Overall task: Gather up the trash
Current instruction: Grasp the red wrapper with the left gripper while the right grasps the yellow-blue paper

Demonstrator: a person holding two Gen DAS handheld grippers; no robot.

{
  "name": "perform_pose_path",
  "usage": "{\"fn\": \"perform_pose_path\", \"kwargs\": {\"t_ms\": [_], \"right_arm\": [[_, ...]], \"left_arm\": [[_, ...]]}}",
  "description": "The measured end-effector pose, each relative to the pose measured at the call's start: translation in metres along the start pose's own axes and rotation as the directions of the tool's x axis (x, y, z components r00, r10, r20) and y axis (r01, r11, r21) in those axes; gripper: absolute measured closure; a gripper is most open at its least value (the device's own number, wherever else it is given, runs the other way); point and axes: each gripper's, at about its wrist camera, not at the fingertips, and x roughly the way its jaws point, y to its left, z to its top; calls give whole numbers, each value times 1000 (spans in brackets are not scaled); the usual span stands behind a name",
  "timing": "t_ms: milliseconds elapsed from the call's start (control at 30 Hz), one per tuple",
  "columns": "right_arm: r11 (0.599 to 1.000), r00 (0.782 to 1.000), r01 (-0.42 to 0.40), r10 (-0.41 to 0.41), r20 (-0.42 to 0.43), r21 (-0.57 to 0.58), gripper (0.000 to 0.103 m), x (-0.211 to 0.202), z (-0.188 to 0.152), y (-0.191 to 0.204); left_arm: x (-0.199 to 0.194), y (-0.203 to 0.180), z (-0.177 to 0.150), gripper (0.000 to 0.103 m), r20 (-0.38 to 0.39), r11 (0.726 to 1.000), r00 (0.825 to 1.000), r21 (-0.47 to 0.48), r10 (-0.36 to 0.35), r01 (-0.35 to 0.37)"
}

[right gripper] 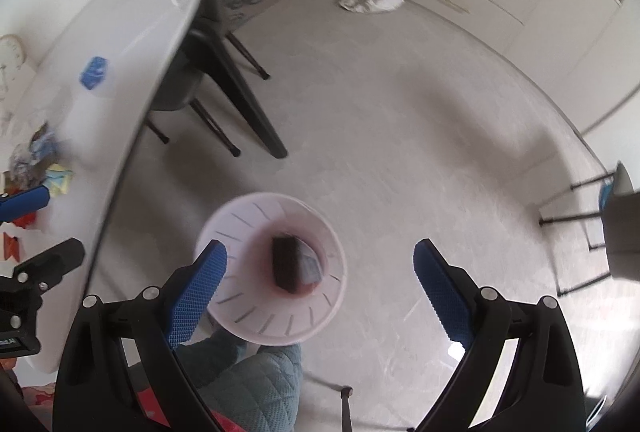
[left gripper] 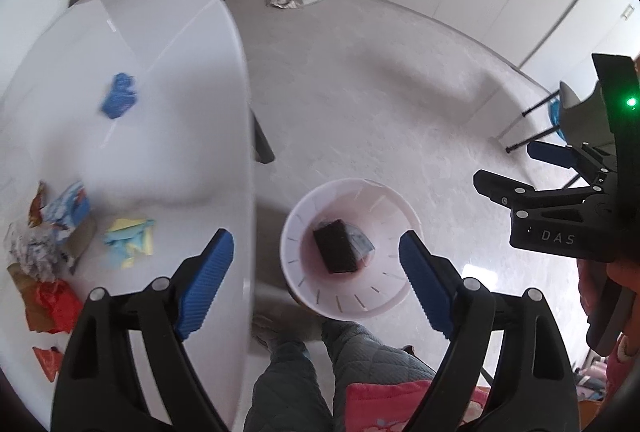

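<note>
With both the left gripper [left gripper: 316,272] and right gripper [right gripper: 320,284] spread wide and empty over the bin [left gripper: 400,208], we should swing left, squarely onto the wrappers [left gripper: 52,252] at lower left of the table [left gripper: 160,52].

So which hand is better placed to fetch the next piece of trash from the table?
Left. Its open tongs straddle the white table's edge, close to the crumpled yellow paper. The right tongs, also open, hang over the floor beyond the white slotted bin.
</note>
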Motion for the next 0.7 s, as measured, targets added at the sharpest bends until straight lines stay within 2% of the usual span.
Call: {"fn": "perform_pose_path", "kwargs": {"t_ms": [167,233,333,500,567,700], "right_arm": [[990,996,-76,81,40,-123,9,-13,20,59],[976,992,-110,121,43,-189,9,-15,26,89],[942,983,-160,179,39,-296,9,-14,34,138],[856,963,-246,270,-12,-454,9,-5,43,219],[831,962,-254,269,-42,-495,9,6,44,245],[811,968,-244,238,-80,-533,9,26,41,274]], "left_arm": [[-38,44,-18,19,65,996,997,-85,38,-32],[-55,67,-30,12,91,990,994,-128,67,-55],[-81,108,-55,12,120,972,983,-210,136,-109],[-105,180,-100,12,88,913,969,-365,230,-184],[-111,209,-122,11,67,877,965,-437,253,-200],[-114,247,-157,11,30,812,955,-534,296,-235]]}}
